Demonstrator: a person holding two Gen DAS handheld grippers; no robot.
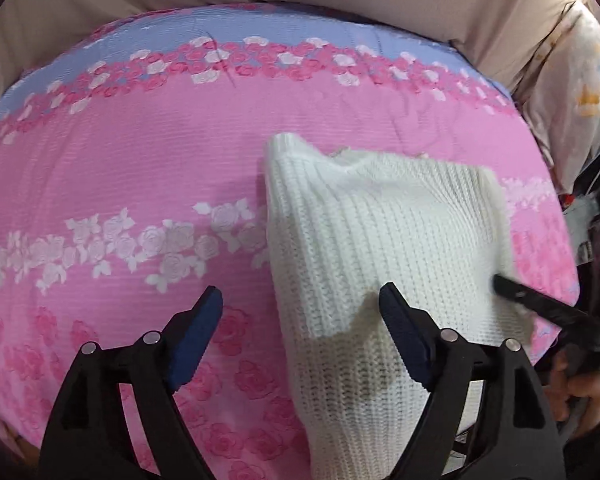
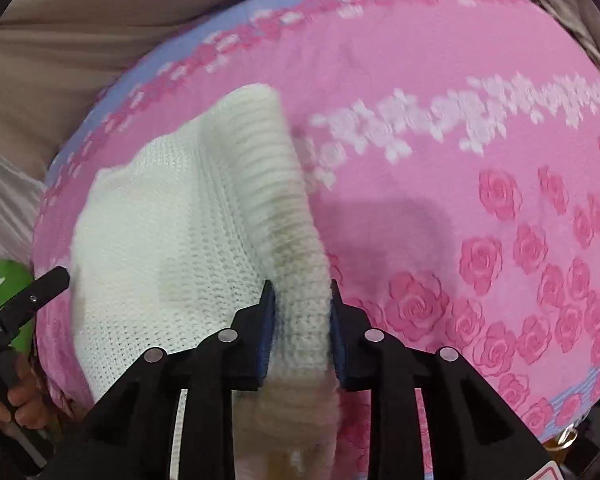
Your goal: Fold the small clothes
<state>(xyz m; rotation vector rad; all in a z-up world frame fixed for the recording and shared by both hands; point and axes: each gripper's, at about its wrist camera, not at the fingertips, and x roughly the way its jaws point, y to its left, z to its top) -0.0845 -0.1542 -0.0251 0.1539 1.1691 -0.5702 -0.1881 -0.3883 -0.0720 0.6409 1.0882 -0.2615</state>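
- Your white chunky-knit garment (image 1: pixel 384 248) lies on the pink rose-print bedspread (image 1: pixel 140 168), part of it raised off the cloth and part draped toward you.
- Your right gripper (image 2: pixel 302 300) is pinched tight on the garment's ribbed band (image 2: pixel 276 184); the blue pads (image 2: pixel 266 332) squeeze the knit from both sides, so that hold looks secure.
- Your left gripper (image 1: pixel 300 320) is spread wide and has nothing in it. One finger sits over the bedspread just beside the garment's edge; the other rests on top of the knit, near its scalloped hem (image 1: pixel 340 320).
- Seen from the right wrist, the left gripper's tip pokes in at the far side of the garment from the ribbed band, so the two tools flank the piece.
- My read: you're mid-fold, with the right side carrying the band across. Keep that pinch firm and travel low over the bedspread so the heavy knit doesn't sag or twist.
- Bring the left fingers around the hem edge itself, not over the flat middle, then close. Grabbing a single layer there should let both corners travel together.
- Watch out: this thick, stretchy knit could drag the layer beneath along.
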